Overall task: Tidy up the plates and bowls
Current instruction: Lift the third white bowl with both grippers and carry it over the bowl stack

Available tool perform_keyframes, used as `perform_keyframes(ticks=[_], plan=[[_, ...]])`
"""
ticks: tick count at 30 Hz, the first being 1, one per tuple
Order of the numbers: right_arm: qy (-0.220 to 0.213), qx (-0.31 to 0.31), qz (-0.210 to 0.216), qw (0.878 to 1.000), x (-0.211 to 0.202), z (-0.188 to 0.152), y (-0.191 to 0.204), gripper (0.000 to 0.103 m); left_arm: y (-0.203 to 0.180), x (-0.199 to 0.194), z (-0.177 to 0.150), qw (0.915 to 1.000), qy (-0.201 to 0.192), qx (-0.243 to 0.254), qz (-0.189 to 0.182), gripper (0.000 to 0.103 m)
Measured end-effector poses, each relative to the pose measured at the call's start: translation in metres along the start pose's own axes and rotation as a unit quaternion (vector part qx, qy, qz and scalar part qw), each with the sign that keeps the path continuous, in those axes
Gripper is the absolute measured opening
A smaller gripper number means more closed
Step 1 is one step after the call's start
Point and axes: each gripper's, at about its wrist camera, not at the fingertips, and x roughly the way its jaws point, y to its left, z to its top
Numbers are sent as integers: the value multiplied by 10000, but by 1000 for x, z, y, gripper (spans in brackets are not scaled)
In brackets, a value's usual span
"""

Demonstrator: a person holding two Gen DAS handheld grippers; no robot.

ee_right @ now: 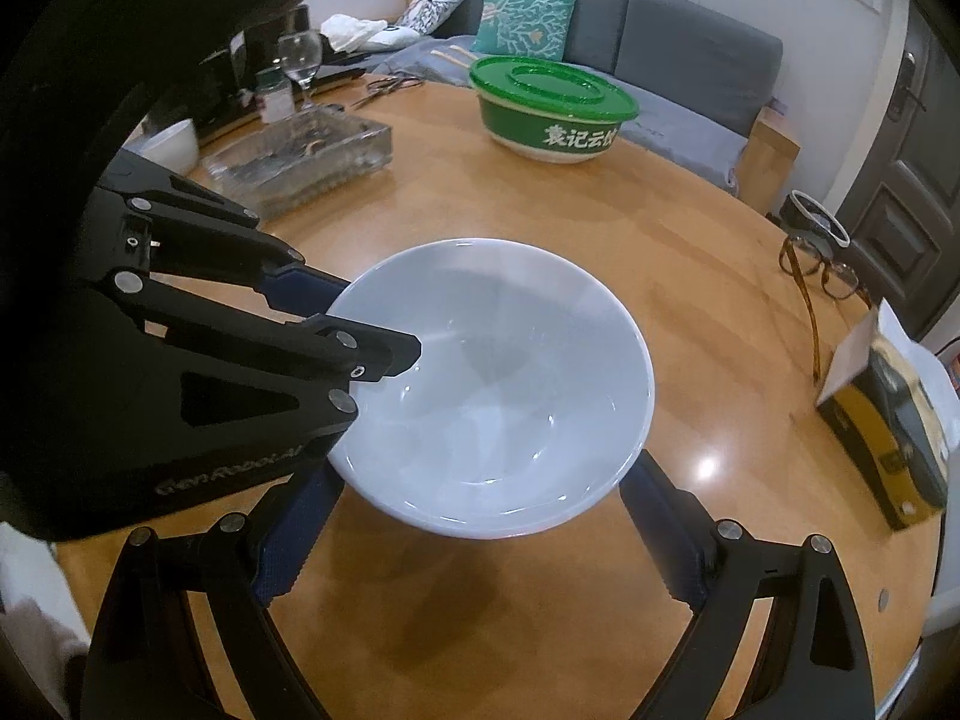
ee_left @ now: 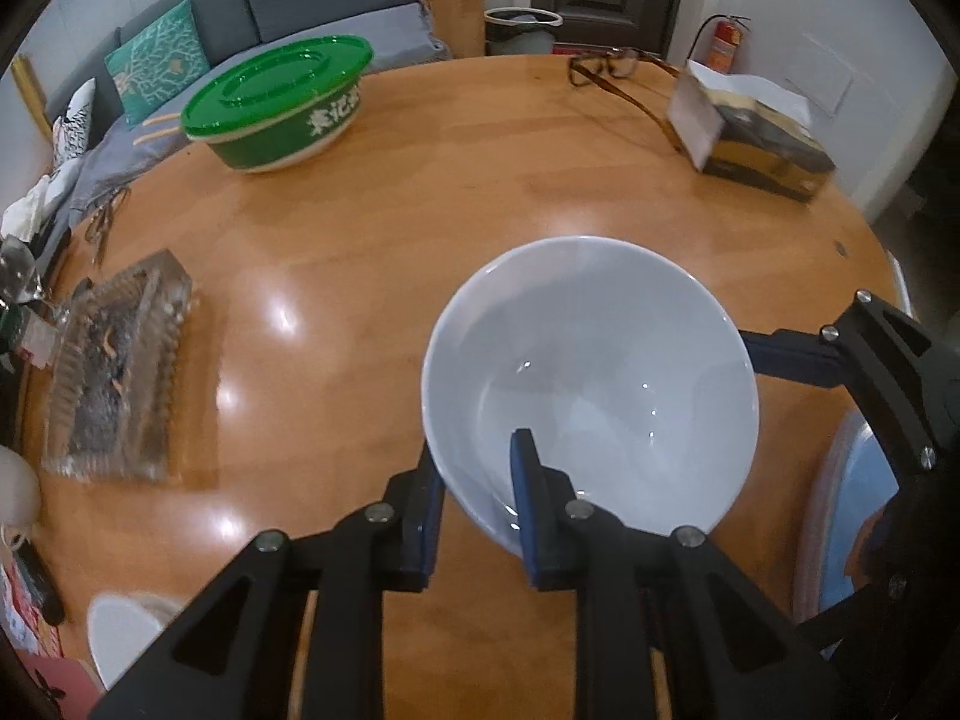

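Observation:
A white bowl (ee_left: 591, 384) (ee_right: 498, 384) is held above the round wooden table (ee_left: 390, 228). My left gripper (ee_left: 477, 480) is shut on the bowl's rim, one finger inside and one outside; it also shows in the right wrist view (ee_right: 354, 324) at the bowl's left rim. My right gripper (ee_right: 480, 540) is open, its fingers spread under and beside the bowl's near side; whether they touch it I cannot tell. Its finger (ee_left: 792, 354) shows at the bowl's right in the left wrist view. A plate's edge (ee_left: 840, 516) lies at the right.
A green lidded bowl (ee_left: 279, 102) (ee_right: 552, 102), a glass ashtray (ee_left: 114, 372) (ee_right: 300, 162), eyeglasses (ee_left: 618, 69) (ee_right: 822, 276) and a tissue box (ee_left: 756, 138) (ee_right: 888, 420) lie on the table. A small white bowl (ee_left: 123, 630) (ee_right: 174, 144) and a wine glass (ee_right: 300, 57) stand at its edge.

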Motion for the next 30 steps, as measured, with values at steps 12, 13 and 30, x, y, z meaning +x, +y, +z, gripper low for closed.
perform_keyframes(ticks=[12, 13, 30], plan=[[-13, -226, 95, 9997, -15, -22, 18, 91, 5, -9, -29, 9973, -318, -552, -359, 13], [24, -237, 88, 9997, -13, -21, 18, 91, 7, -8, -28, 9967, -334, -644, -363, 11], [170, -20, 251, 9995, 10, -10, 9, 95, 15, 8, -16, 9941, -387, -967, -317, 8]])
